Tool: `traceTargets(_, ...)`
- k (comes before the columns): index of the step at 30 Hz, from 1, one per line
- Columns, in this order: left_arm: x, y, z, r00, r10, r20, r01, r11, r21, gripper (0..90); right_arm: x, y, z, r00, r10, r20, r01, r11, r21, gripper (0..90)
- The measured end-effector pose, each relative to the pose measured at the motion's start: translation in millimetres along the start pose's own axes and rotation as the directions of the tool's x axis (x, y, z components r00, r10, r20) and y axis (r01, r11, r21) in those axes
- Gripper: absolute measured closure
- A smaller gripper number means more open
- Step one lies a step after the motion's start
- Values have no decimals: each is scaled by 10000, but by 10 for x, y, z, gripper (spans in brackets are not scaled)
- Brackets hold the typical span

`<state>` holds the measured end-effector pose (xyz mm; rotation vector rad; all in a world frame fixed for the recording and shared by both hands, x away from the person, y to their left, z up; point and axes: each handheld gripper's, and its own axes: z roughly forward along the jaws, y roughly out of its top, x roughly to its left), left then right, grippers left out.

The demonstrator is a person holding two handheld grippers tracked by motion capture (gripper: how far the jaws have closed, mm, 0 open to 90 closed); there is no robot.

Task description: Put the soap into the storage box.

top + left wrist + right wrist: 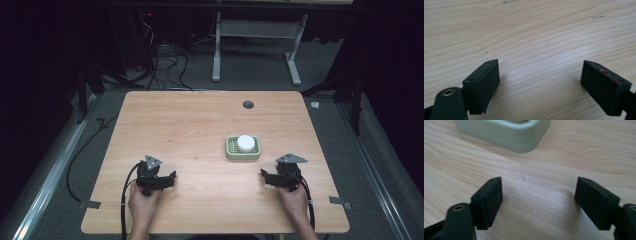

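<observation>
Pale green soap dish [243, 148] with a white round soap [246, 142] in it, untouched, both grippers resting at the near edge of the wooden table [200, 120].

The dish sits right of the table's centre, with the soap lying inside it. The right gripper [270, 178] is near it, just to the near right, its jaws spread wide with nothing between them; in the right gripper view the dish's green wall [506, 132] lies a little beyond the jaw tips. The left gripper [167, 181] sits well apart at the near left, jaws likewise wide and empty over bare wood. I judge the work has not begun: no reach or grasp is made, and the soap or dish is yet to be approached, most likely by the right gripper.
</observation>
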<state>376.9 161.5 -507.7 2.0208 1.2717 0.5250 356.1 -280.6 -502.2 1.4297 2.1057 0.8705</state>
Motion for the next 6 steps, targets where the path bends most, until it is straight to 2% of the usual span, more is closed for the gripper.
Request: traceTargets(6,0,-1,0,10000,3,1,-3,10000,-4,161,3,-2,-2,9999,-54,-99,54,10000,18,228)
